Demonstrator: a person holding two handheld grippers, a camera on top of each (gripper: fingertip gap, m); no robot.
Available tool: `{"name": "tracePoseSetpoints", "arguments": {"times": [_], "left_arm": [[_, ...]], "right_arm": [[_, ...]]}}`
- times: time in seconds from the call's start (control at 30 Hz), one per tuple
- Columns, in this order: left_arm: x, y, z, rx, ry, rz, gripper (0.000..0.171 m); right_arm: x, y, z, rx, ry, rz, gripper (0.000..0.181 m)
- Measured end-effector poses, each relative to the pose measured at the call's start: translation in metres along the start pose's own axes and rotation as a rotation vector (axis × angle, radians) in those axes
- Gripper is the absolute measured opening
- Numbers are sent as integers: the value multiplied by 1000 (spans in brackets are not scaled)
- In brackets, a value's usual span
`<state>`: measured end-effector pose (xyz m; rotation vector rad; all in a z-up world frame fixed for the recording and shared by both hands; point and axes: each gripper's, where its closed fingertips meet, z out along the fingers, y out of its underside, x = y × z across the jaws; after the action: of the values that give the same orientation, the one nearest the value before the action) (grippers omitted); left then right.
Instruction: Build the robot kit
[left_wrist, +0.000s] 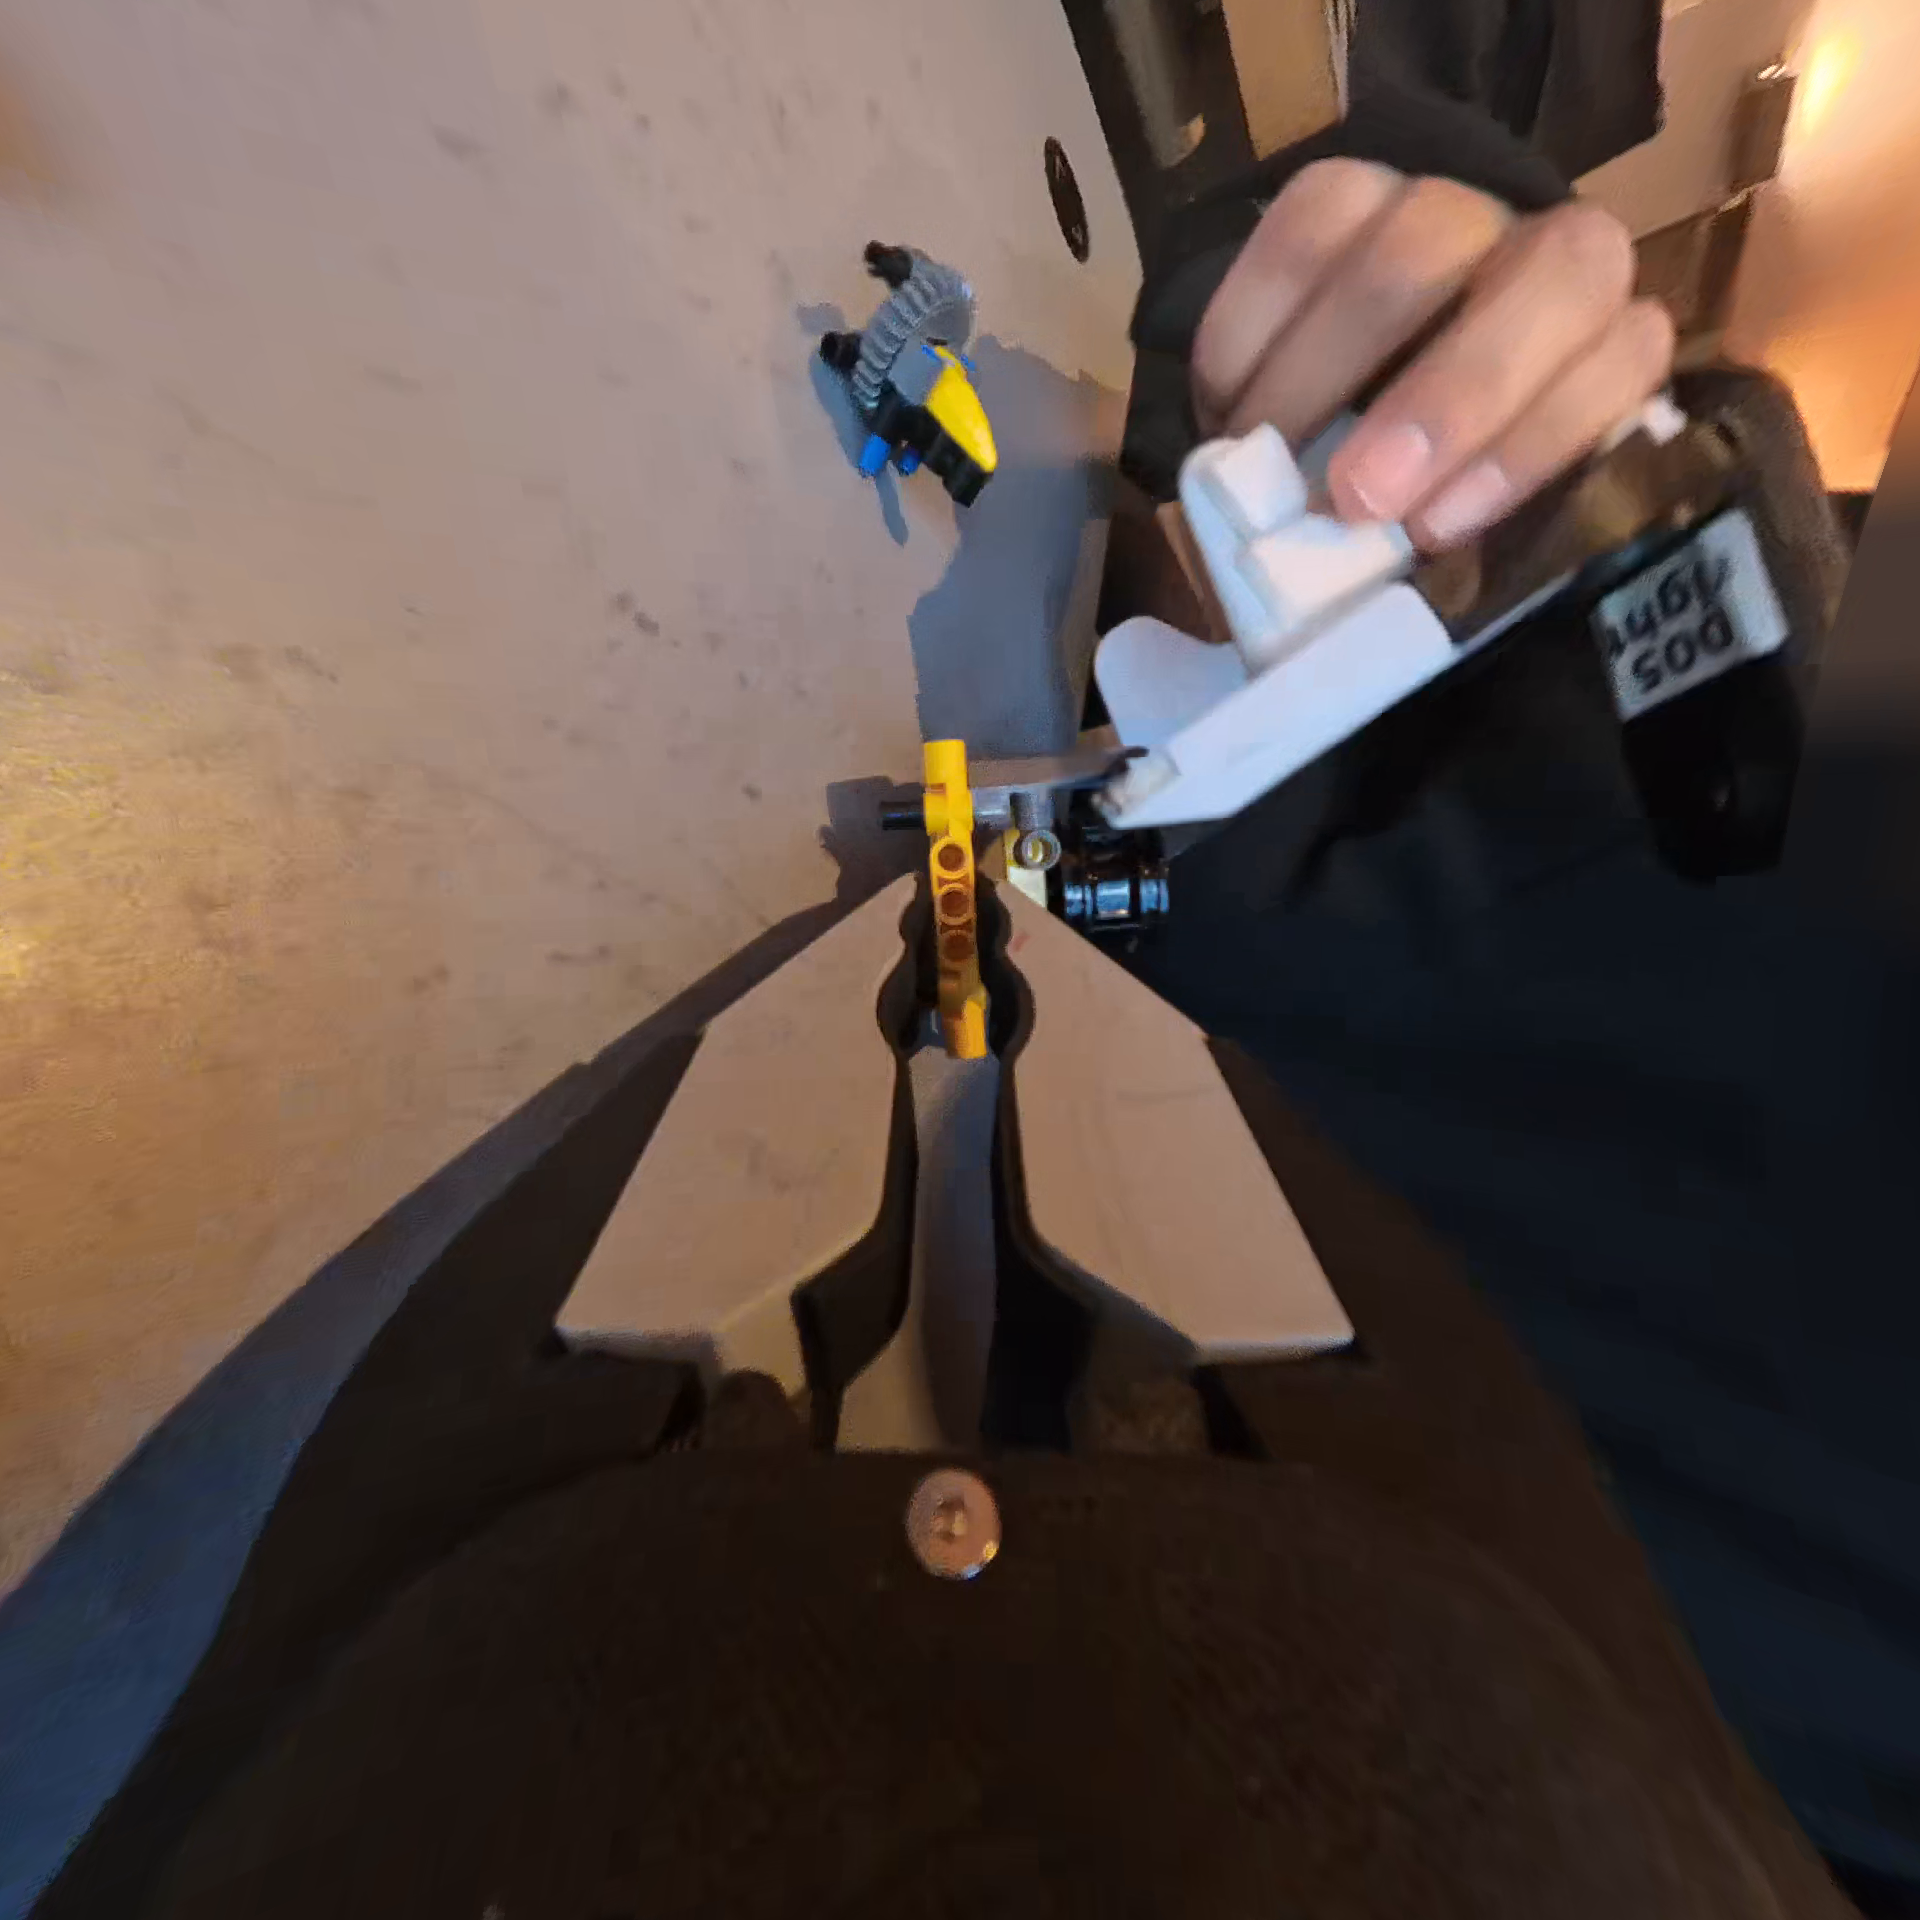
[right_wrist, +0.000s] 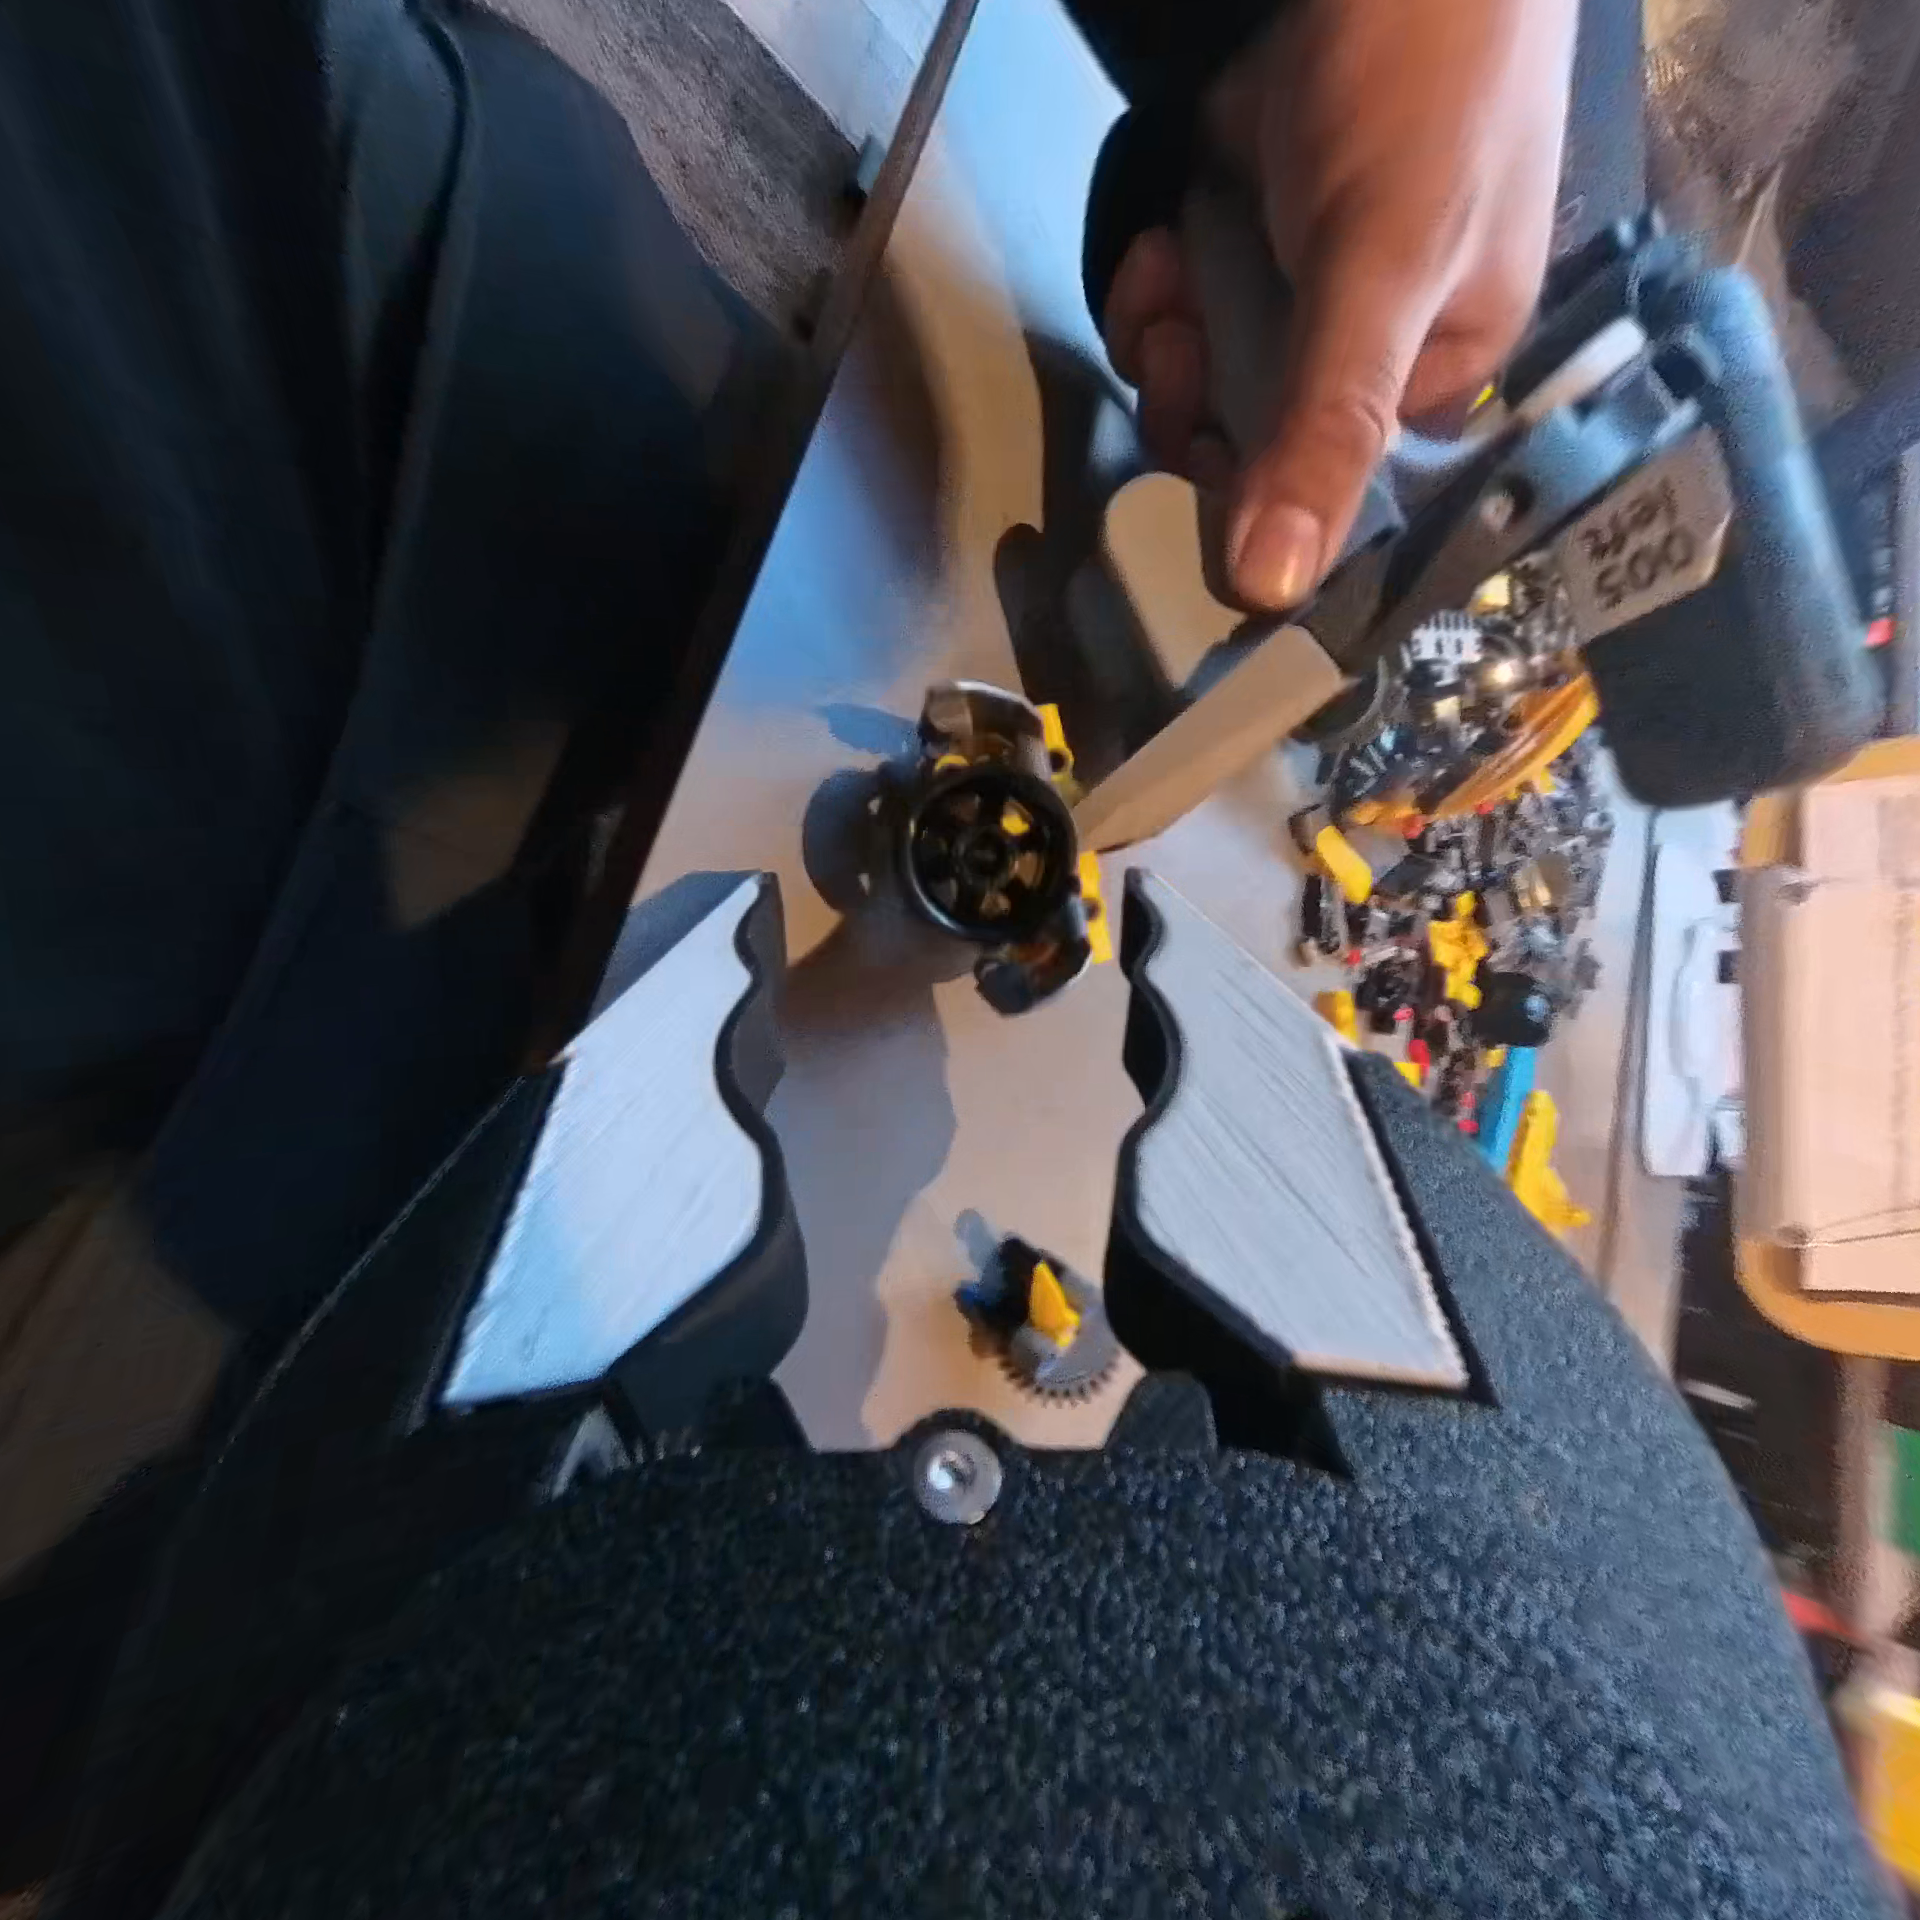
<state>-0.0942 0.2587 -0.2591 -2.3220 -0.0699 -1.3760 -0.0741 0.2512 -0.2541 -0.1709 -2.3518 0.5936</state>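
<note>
My left gripper (left_wrist: 956, 896) is shut on a yellow holed beam (left_wrist: 954, 914). The beam is part of a small brick assembly with a grey part (left_wrist: 1023, 805) and a black wheel (left_wrist: 1114, 896), low over the pale table (left_wrist: 416, 623). My right gripper (right_wrist: 951, 904) is open and empty. The same assembly, with its black wheel (right_wrist: 987, 847), lies just beyond its fingertips. In the right wrist view the left gripper (right_wrist: 1091, 821) comes in from the upper right, held by a hand (right_wrist: 1330, 312). The right gripper (left_wrist: 1127, 781) touches the assembly's right side.
A small build with a grey gear, a yellow cone and blue pins (left_wrist: 914, 384) lies apart on the table, also seen between my right fingers (right_wrist: 1039, 1320). A pile of black and yellow bricks (right_wrist: 1455, 883) lies at the right, with a white tray (right_wrist: 1694, 1039) and a box (right_wrist: 1849, 1039) beyond. My left and right fingertips are right by each other.
</note>
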Motion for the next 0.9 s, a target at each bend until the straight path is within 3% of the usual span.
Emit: {"name": "tracePoseSetpoints", "arguments": {"times": [0.1, 0.2, 0.33, 0.5, 0.7, 0.9], "left_arm": [[-2, -1, 1, -36, 43, -24, 6], [-3, -4, 1, -47, 22, 53, 7], [-3, -17, -19, 60, -81, 141, 29], [33, -8, -39, 166, -154, 326, 32], [18, 24, -30, -46, -407, 724, 50], [-14, 11, -27, -187, -664, 1006, 50]], "right_arm": [[5, -1, 7, -6, 15, -65, 52], [7, 2, 15, 20, -21, 41, 41], [6, 2, 21, 52, -64, 180, 39], [11, 2, 25, 85, -70, 272, 38], [15, 4, 24, 141, -110, 380, 38], [16, 7, 19, 182, -199, 496, 37]]}}
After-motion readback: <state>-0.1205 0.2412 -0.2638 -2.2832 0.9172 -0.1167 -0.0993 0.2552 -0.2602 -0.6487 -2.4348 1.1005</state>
